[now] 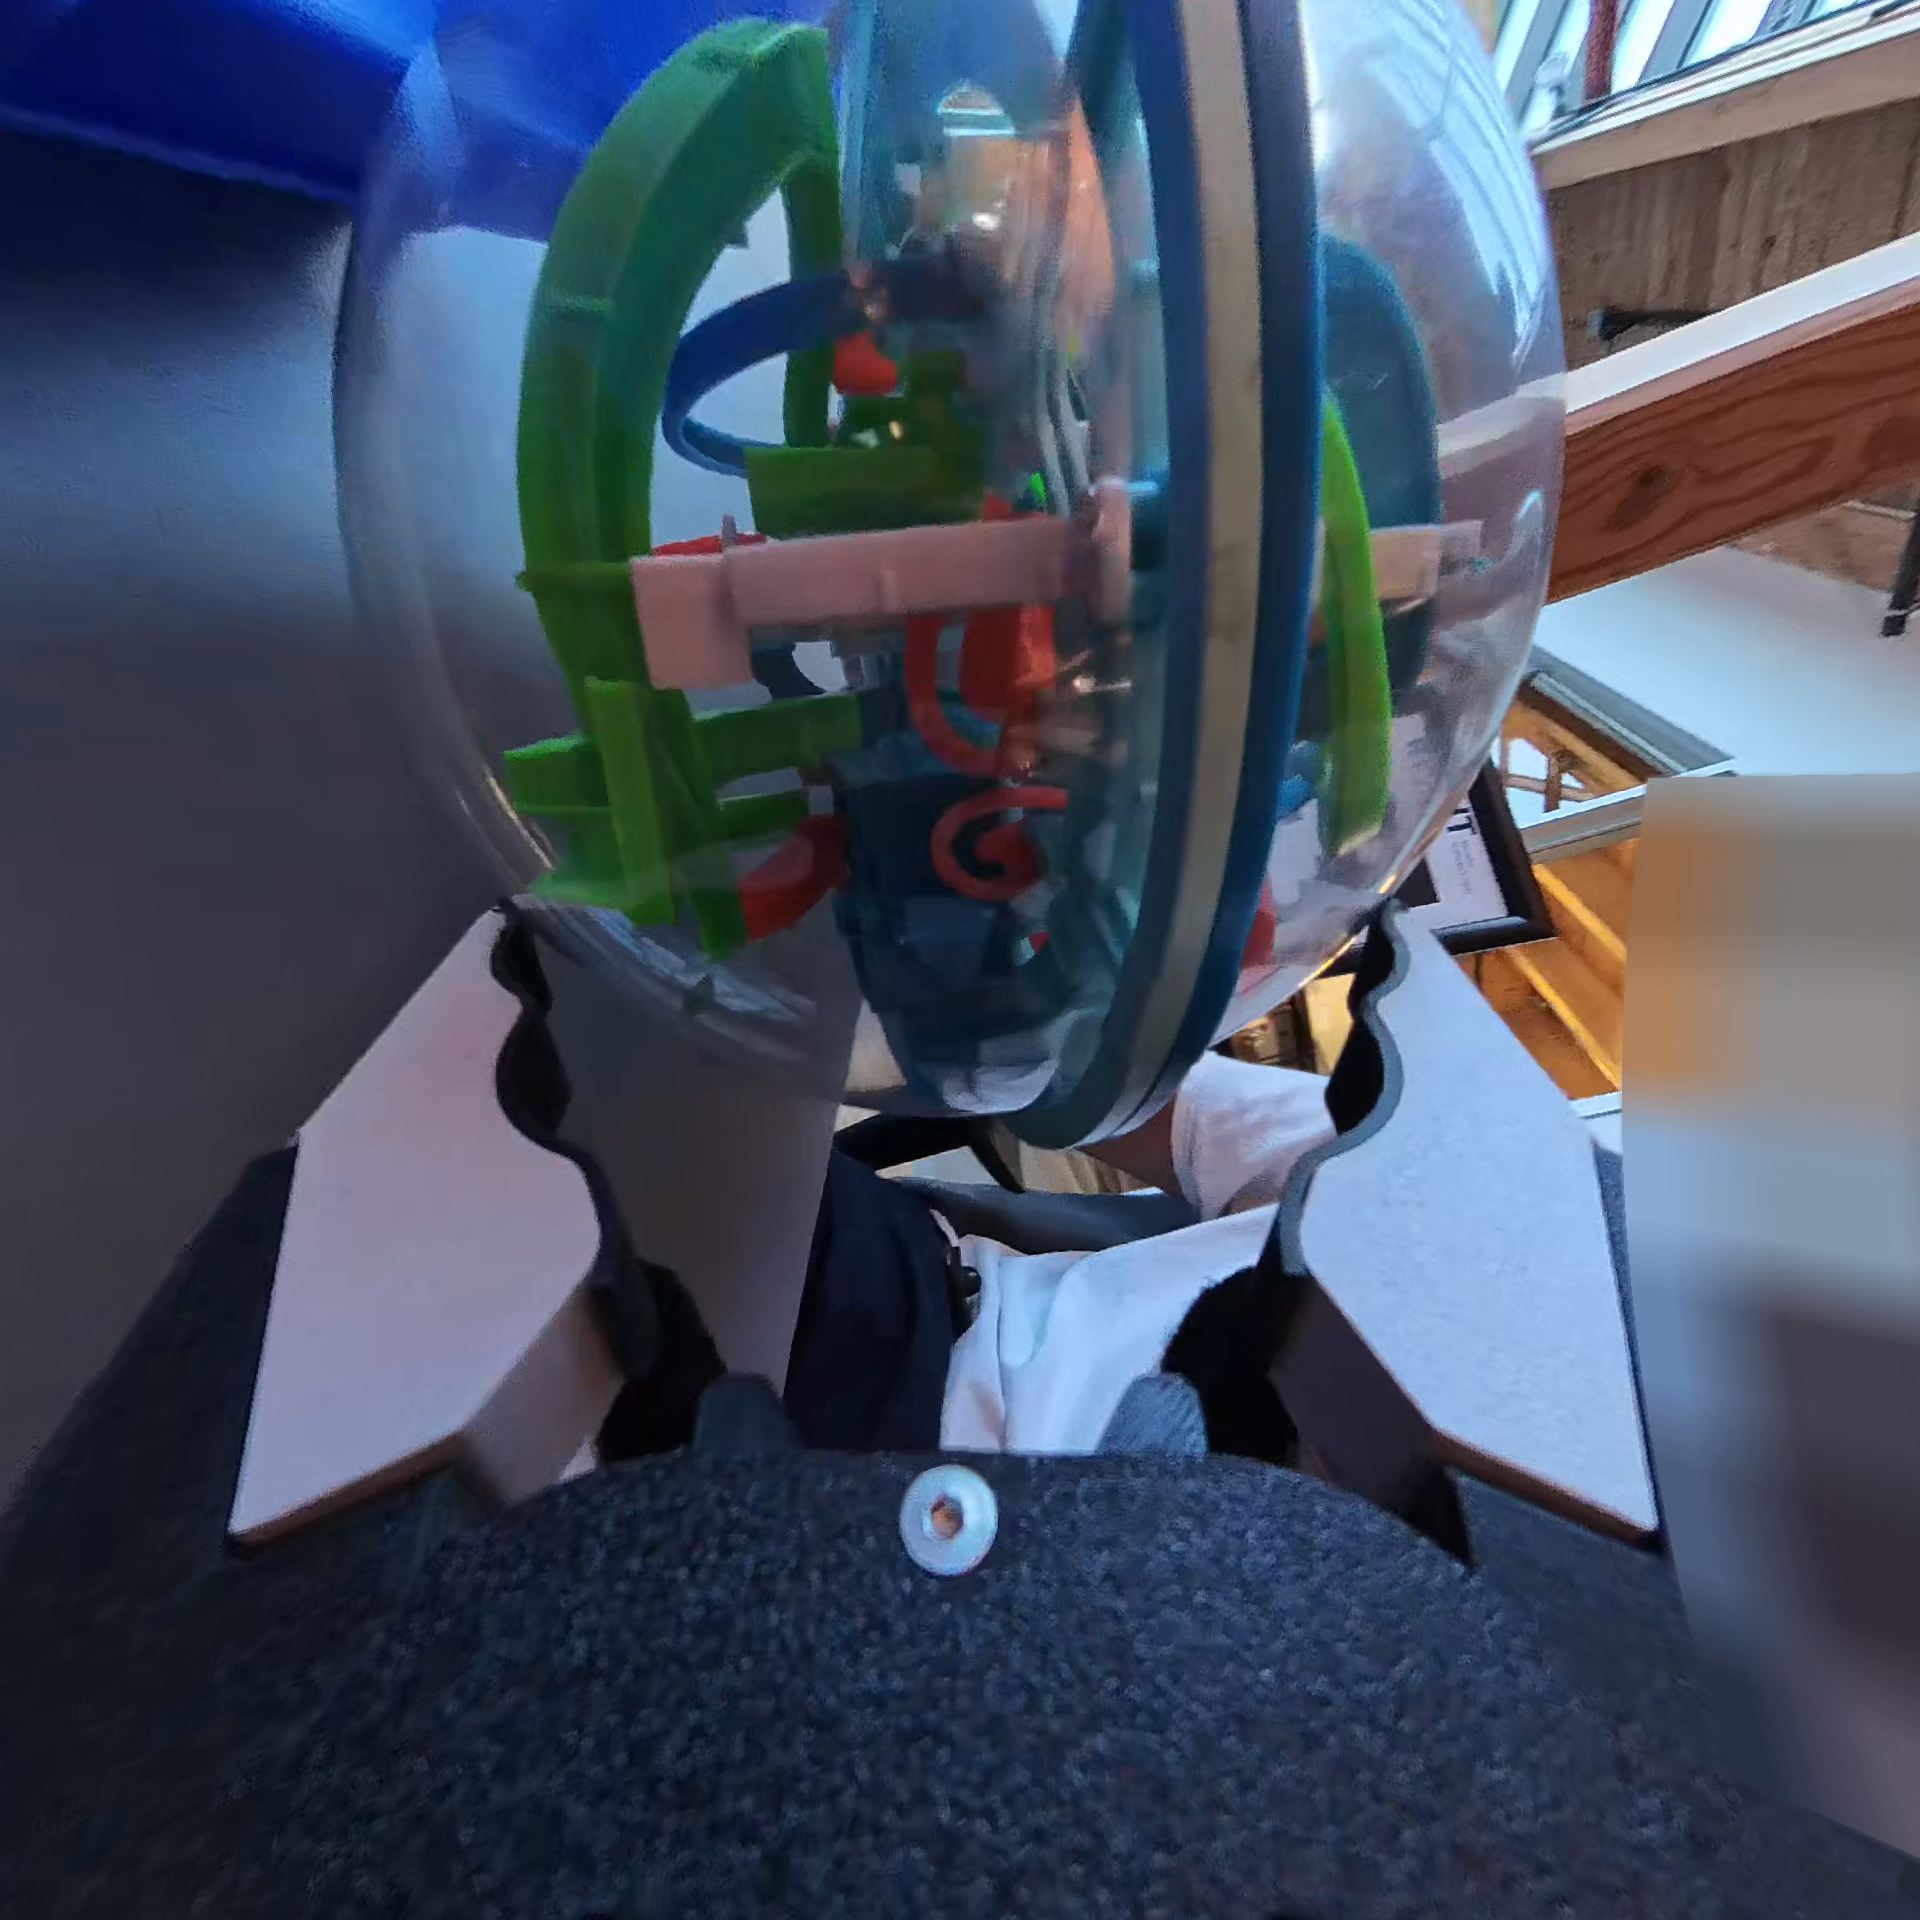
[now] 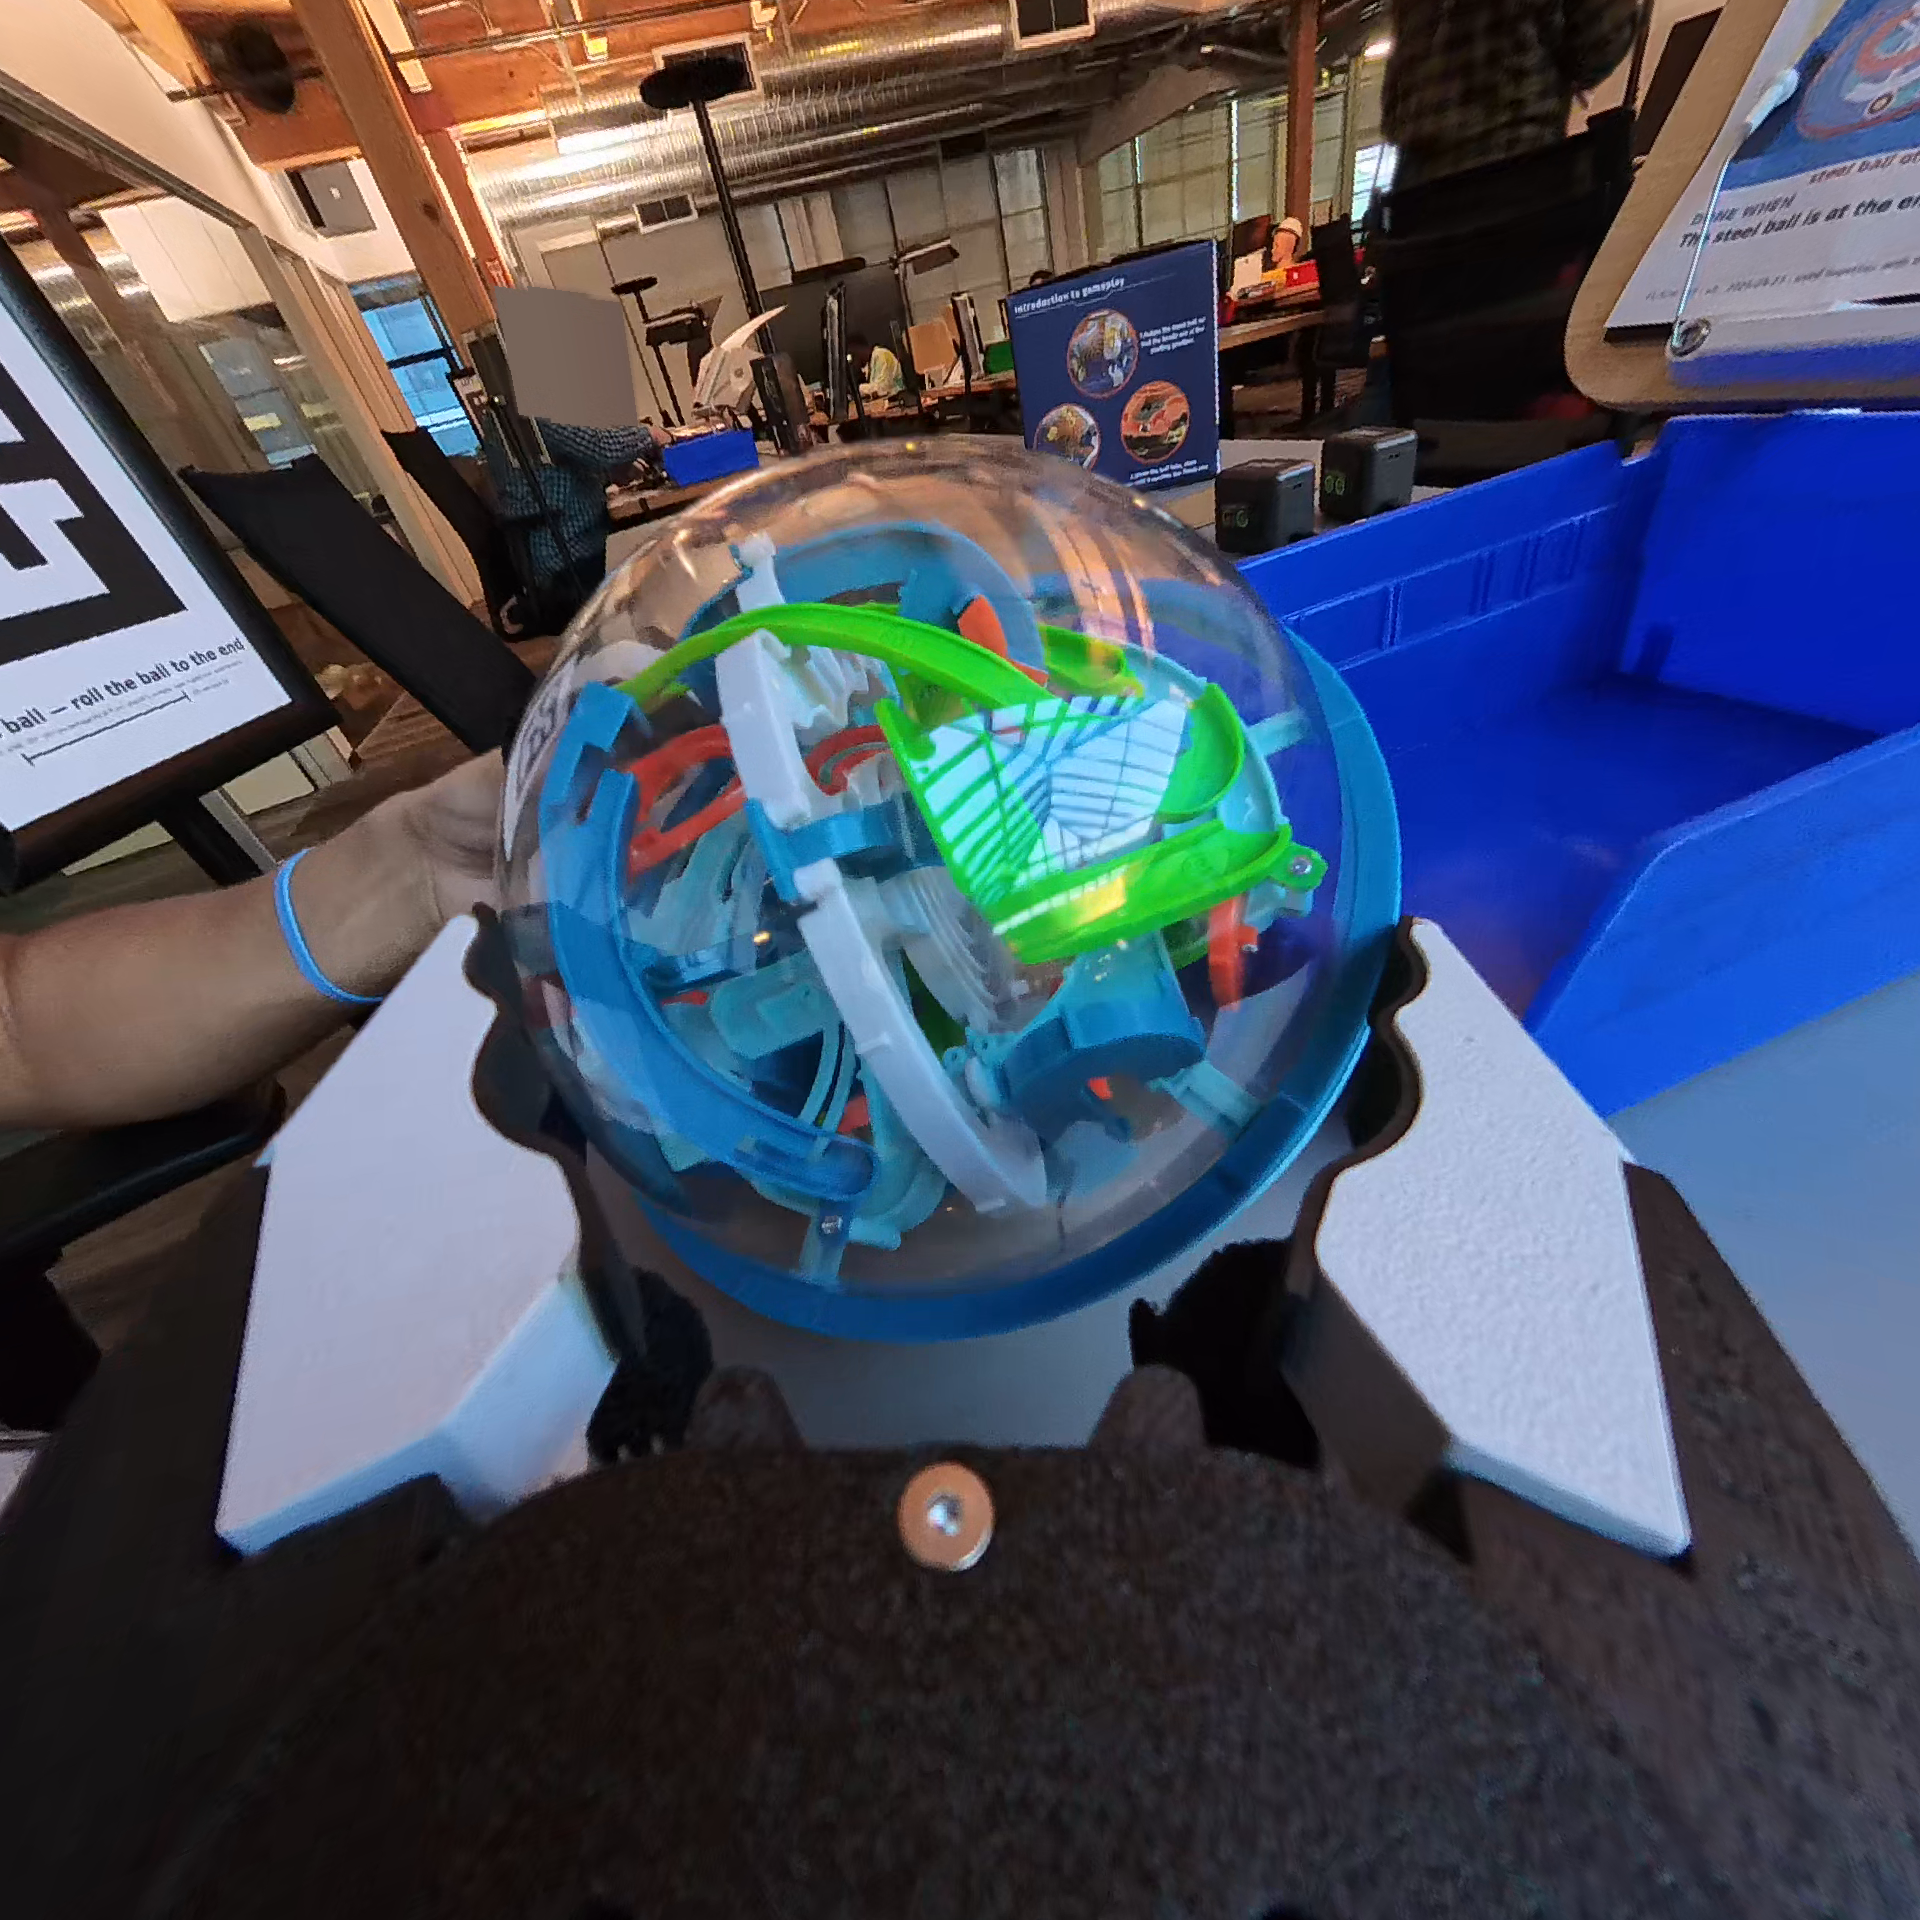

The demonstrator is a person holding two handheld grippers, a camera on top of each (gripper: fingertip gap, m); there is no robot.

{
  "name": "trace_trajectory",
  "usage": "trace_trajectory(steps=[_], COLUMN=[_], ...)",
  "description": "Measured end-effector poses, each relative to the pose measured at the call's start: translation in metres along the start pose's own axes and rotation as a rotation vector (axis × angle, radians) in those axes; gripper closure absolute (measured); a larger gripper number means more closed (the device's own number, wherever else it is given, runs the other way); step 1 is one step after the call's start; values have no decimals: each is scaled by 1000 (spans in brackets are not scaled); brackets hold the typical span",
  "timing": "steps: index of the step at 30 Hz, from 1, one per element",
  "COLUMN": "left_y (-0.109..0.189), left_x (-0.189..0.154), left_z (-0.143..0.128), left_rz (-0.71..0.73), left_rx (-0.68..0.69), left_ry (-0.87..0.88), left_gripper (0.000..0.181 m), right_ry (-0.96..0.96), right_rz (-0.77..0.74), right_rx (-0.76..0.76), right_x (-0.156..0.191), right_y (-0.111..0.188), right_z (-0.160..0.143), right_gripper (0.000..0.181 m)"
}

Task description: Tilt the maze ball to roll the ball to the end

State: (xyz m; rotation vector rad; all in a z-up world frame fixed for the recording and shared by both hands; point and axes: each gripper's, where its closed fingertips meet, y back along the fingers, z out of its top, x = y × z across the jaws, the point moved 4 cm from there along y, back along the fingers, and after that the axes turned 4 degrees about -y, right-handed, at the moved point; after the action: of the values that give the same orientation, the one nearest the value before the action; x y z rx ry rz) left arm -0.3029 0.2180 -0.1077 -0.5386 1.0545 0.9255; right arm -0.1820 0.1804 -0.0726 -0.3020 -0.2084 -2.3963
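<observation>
The maze ball [image 2: 935, 883] is a clear sphere with a blue ring around its middle and green, white, blue and red tracks inside. My right gripper [image 2: 940, 966] is shut on it, with both white fingers [image 2: 416, 1143] pressed against its lower sides. In the left wrist view the maze ball [image 1: 935, 623] fills the upper middle with its blue ring nearly upright. My left gripper [image 1: 945, 935] is shut on it, with the tips of its fingers [image 1: 416, 1195] touching the shell on both sides. I cannot pick out the small steel ball with certainty.
A person's hand with a blue wristband [image 2: 343, 925] reaches in behind the ball at left. A blue bin [image 2: 1662, 779] stands at right and a framed sign [image 2: 104, 644] at left. A clipboard [image 2: 1766, 208] hangs at top right. The left wrist view looks up at a person's white shirt [image 1: 1091, 1330].
</observation>
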Motion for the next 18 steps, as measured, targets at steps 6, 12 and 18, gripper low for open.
trace_trajectory(steps=[6,12,18], left_y=[0,4,7], left_x=[-1,-2,-4], left_z=[-7,-11,-10], left_rz=[-60,-41,2], left_rx=[-9,3,4], left_ry=[31,17,3], left_gripper=[38,41,41], right_ry=[-35,-45,-49], right_rz=[8,13,27], right_rx=[14,14,11], right_x=[3,6,5], right_y=[4,2,0], right_z=[0,-1,-3], right_gripper=[27,27,27])
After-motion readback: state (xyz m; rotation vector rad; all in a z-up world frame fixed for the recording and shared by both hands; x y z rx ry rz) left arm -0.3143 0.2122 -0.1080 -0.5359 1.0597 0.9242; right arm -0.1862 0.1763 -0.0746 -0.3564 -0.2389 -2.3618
